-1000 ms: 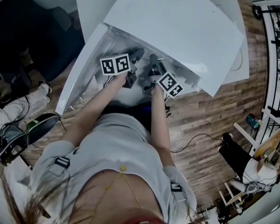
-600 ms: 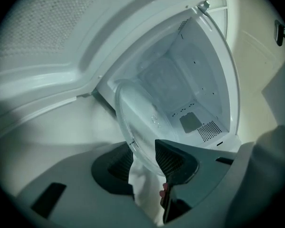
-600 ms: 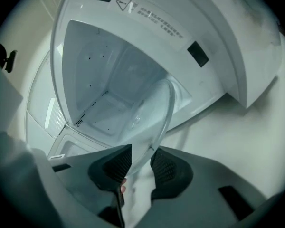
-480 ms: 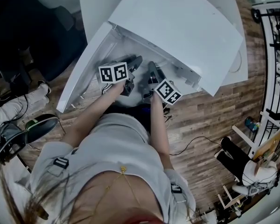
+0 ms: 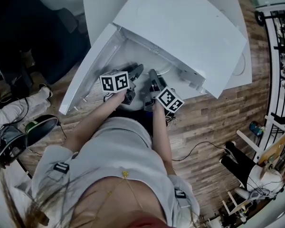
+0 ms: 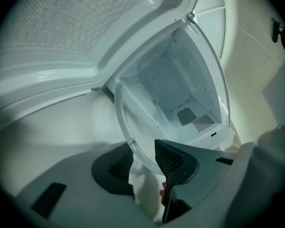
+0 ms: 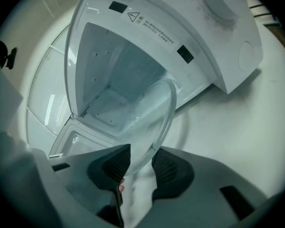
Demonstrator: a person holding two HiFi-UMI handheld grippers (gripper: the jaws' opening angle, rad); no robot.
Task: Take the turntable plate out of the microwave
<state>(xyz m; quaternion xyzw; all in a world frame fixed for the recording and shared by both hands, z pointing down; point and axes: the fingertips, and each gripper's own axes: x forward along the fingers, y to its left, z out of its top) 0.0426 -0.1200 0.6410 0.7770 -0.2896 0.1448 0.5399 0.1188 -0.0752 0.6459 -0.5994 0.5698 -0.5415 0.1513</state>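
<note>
The clear glass turntable plate (image 6: 145,120) hangs on edge in front of the open white microwave (image 5: 180,27), outside its empty cavity (image 6: 183,91). My left gripper (image 6: 145,164) is shut on the plate's near rim, which runs between both ribbed pads. My right gripper (image 7: 142,167) holds the plate (image 7: 149,118) by its rim too; its jaws have just been opening, with the rim still spanning the gap between the pads. In the head view the left gripper (image 5: 137,71) and right gripper (image 5: 153,75) sit side by side just before the cavity mouth.
The microwave door (image 5: 92,63) swings open to the left, its mesh window (image 6: 85,18) beside my left gripper. The control panel with a dial (image 7: 218,6) is at the right. A black chair (image 5: 33,32), a floor cable (image 5: 199,141) and a wire rack (image 5: 282,56) surround the spot.
Both grippers have drawn back from the microwave toward the person, carrying the plate with them. The cubes sit lower in the head view than before.
</note>
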